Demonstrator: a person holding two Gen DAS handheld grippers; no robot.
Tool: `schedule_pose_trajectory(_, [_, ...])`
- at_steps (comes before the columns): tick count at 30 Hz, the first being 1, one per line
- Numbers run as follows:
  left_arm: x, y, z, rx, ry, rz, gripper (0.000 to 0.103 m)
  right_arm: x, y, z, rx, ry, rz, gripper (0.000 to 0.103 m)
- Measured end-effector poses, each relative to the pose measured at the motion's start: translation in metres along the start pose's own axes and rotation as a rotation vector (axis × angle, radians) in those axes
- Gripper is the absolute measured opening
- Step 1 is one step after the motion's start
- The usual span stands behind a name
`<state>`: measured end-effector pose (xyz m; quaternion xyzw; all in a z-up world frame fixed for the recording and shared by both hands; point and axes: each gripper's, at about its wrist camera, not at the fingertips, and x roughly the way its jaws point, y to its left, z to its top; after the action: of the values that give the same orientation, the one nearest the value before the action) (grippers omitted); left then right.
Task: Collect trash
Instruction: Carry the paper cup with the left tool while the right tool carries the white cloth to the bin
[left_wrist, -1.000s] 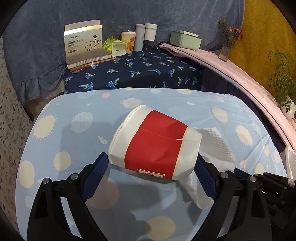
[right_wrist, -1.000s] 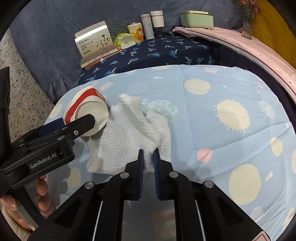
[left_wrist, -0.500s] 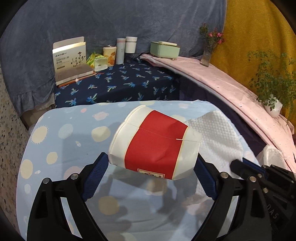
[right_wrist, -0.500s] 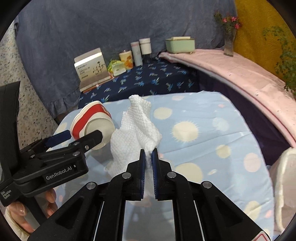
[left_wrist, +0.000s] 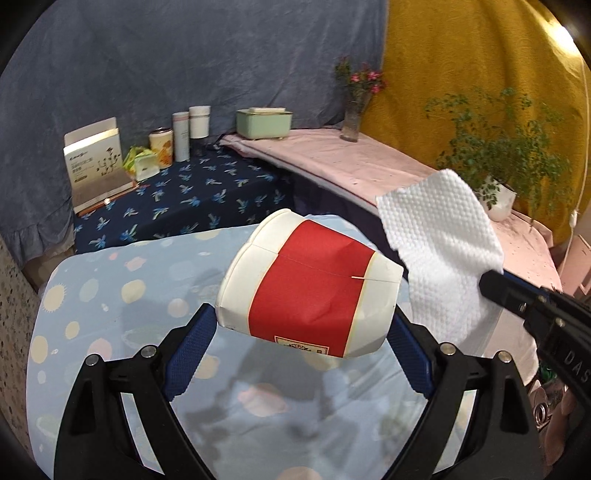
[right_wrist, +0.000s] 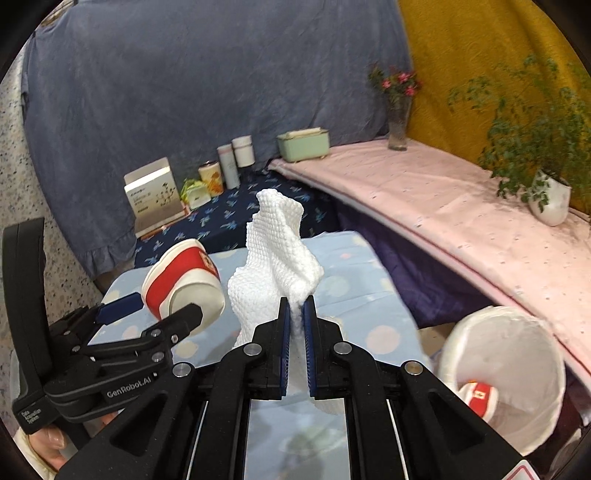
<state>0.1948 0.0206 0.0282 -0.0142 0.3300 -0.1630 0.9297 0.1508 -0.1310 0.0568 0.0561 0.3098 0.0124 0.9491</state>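
Observation:
My left gripper (left_wrist: 301, 325) is shut on a crushed red-and-white paper cup (left_wrist: 310, 288) and holds it sideways above the light blue table (left_wrist: 110, 295). The cup also shows at the left of the right wrist view (right_wrist: 184, 282). My right gripper (right_wrist: 296, 308) is shut on a white textured paper towel (right_wrist: 277, 254), lifted clear of the table; the towel hangs at the right of the left wrist view (left_wrist: 439, 247). A white-lined trash bin (right_wrist: 506, 373) stands on the floor at lower right, with a red-and-white cup (right_wrist: 478, 400) inside.
A dark blue patterned table (left_wrist: 192, 199) behind holds a booklet (left_wrist: 98, 166), cans and bottles. A pink-covered ledge (right_wrist: 443, 206) curves along the right with a green box (right_wrist: 304, 144), a flower vase (right_wrist: 399, 122) and a potted plant (right_wrist: 546, 192).
Both grippers rose from the table and swung right. The towel was lifted off the cloth and now hangs free. The trash bin came into the right wrist view.

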Motion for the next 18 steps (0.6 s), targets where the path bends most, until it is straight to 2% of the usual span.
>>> schedule_pose_trajectory(9, [-0.018, -0.066, 0.003, 0.071, -0.013, -0.069, 0.086, -0.049, -0.053, 0.009, 0.044, -0.068, -0.087, 0.008])
schedule_pose_trajectory(18, [-0.027, -0.126, -0.001, 0.144, -0.009, -0.132, 0.086, -0.084, -0.099, -0.001, 0.094, -0.101, -0.155, 0.008])
